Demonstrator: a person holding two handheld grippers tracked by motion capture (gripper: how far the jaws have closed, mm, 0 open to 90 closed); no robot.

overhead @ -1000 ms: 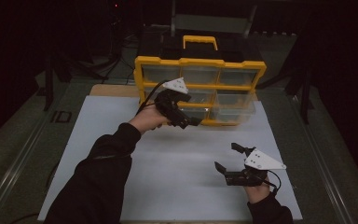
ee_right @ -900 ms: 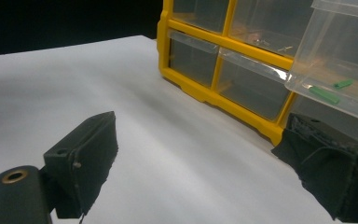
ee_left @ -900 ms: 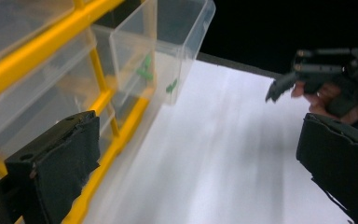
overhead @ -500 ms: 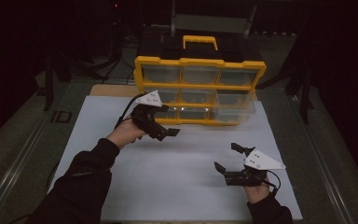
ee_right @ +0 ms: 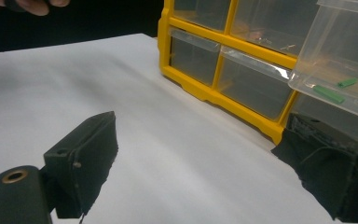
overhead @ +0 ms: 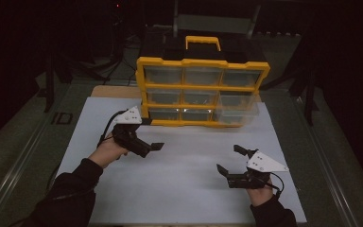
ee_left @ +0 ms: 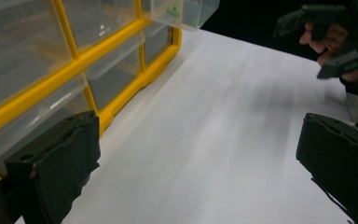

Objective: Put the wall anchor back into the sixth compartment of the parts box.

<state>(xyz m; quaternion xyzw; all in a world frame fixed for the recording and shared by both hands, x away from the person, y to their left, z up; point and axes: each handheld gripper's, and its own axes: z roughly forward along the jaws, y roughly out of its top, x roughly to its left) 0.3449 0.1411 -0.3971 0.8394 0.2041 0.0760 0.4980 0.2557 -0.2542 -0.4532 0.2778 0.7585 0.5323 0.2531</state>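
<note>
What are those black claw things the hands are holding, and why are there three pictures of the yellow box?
Those claws are grippers, tools a person squeezes to pinch things. The left gripper and the right gripper both have their jaws open, and neither holds anything.

One picture comes from a camera high above the table. The other two come from small cameras riding on each gripper, looking out between its own two black jaws, so everything looks big and close.

On the white table top stands a yellow organizer with clear drawers and a carry handle. One drawer on its right side is pulled out, and small green pieces lie inside it.
</note>
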